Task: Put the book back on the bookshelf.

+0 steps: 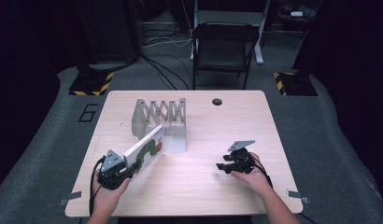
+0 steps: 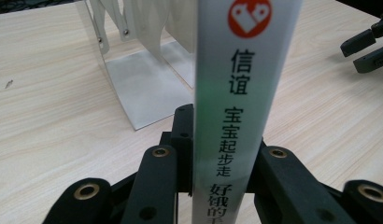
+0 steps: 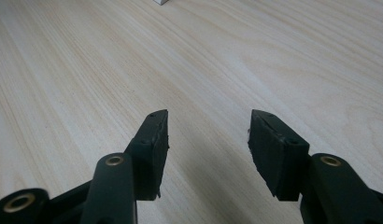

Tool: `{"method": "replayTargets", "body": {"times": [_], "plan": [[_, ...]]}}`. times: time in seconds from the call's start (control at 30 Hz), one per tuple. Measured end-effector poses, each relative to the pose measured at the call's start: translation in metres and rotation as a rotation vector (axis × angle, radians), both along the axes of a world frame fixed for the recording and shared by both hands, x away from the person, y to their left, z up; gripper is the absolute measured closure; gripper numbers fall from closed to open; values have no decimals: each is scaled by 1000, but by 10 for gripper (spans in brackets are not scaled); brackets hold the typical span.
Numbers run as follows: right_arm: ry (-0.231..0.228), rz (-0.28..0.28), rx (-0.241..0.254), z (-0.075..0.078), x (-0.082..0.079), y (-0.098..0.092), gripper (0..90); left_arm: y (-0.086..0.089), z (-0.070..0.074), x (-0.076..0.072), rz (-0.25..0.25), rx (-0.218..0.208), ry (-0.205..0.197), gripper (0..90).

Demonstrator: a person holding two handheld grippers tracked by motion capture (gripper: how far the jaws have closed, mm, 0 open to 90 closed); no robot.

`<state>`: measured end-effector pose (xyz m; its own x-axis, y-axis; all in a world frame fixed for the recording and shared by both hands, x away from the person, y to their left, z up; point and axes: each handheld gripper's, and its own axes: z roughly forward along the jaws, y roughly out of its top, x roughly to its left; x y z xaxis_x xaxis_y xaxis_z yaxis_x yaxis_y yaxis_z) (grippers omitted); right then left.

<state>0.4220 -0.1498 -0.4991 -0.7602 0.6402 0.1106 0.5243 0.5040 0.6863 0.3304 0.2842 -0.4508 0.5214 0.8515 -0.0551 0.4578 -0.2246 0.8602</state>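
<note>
The left gripper, a black jointed tool with brass-coloured rivets, is clamped on a thin, stiff children's book, its jaws pressing flat against the two covers near the lower end. The book is a slim slab with a glossy white spine printed with black Chinese characters and a round red-orange badge near the top; its cover shows a green caterpillar shape on white. In the high view the book sits toward the table's 9 o'clock side, held on edge and slanting from the gripper up toward 1 o'clock, its far end just beside a book rack. That rack stands at about 11 o'clock from the table's middle: pale grey sheet metal, smooth and matte, with bent upright plates joined by a crisscross folding lattice pinned with small rivets. The table is a light wood-grain board with rounded corners, fine straight streaks running across it, and a small round hole near its far edge at 12 o'clock. The right gripper rests low over the table at about 4 o'clock, its blunt wedge-shaped black jaws standing apart with bare wood between them.
</note>
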Motion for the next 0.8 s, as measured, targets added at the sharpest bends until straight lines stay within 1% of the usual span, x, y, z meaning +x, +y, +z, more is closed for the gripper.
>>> {"method": "replayTargets", "body": {"times": [0.1,0.13,0.17,0.2,0.23,0.27,0.37,0.4,0.47,0.53,0.67,0.77,0.8], "plan": [[3,0,-1,0,0,0,476,1,1,-1,1,1,6,755],[5,-8,0,0,0,0,476,1,1,-2,2,4,4,754],[5,-8,0,0,0,0,476,1,1,-2,9,1,-7,754],[5,-10,2,0,0,-1,476,3,3,-4,2,5,7,754],[5,-10,2,0,0,-1,476,3,3,-4,2,5,7,754],[-2,-7,2,0,0,-1,476,5,3,-5,4,8,5,754],[-2,-6,2,0,0,-1,476,8,4,-9,10,11,3,754],[1,-10,7,0,0,-1,476,10,4,-10,21,9,-7,754],[-2,-10,7,0,0,-1,476,12,5,-11,22,10,-3,755],[-1,-11,4,0,0,-1,476,15,4,-10,47,-3,-13,755],[-1,-4,-4,1,0,-1,476,19,4,-8,60,-6,-1,754],[5,-13,2,0,0,-1,476,20,3,-7,68,-6,-11,754],[6,-14,0,1,0,-1,476,21,3,-6,67,-6,-2,754]]}}
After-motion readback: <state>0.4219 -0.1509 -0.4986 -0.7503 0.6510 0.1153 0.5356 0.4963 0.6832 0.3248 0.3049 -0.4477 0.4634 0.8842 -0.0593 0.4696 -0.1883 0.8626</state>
